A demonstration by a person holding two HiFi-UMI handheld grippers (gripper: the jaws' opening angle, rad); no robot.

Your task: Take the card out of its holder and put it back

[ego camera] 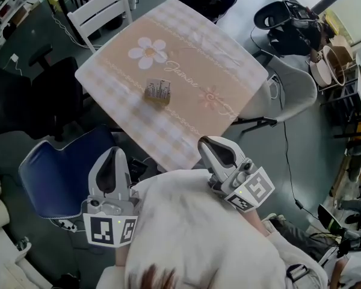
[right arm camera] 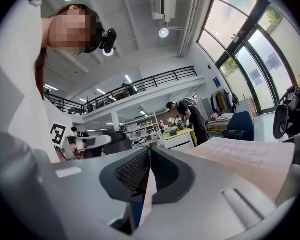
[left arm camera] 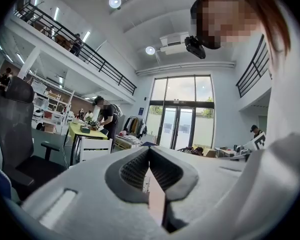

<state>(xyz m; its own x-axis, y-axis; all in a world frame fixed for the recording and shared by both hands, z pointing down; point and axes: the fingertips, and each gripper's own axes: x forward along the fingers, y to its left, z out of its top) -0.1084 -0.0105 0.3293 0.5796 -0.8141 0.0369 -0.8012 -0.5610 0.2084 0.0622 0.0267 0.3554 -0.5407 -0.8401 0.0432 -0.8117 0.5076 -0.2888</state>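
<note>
Beige-clothed table (ego camera: 222, 59) mid-frame carries the holder (ego camera: 157, 92), left gripper (ego camera: 114, 153) and right gripper (ego camera: 207, 143) low in frame, jaws pinched together, both empty.

flr (ego camera: 319, 161) grey | wht chair (ego camera: 102, 9) far side | blue chair (ego camera: 57, 173) near | tall glass doors (left arm camera: 182, 114) | mezz railing (left arm camera: 90, 51)

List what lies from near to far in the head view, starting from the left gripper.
left gripper → card holder → daisy print on the tablecloth → white slatted chair
</note>
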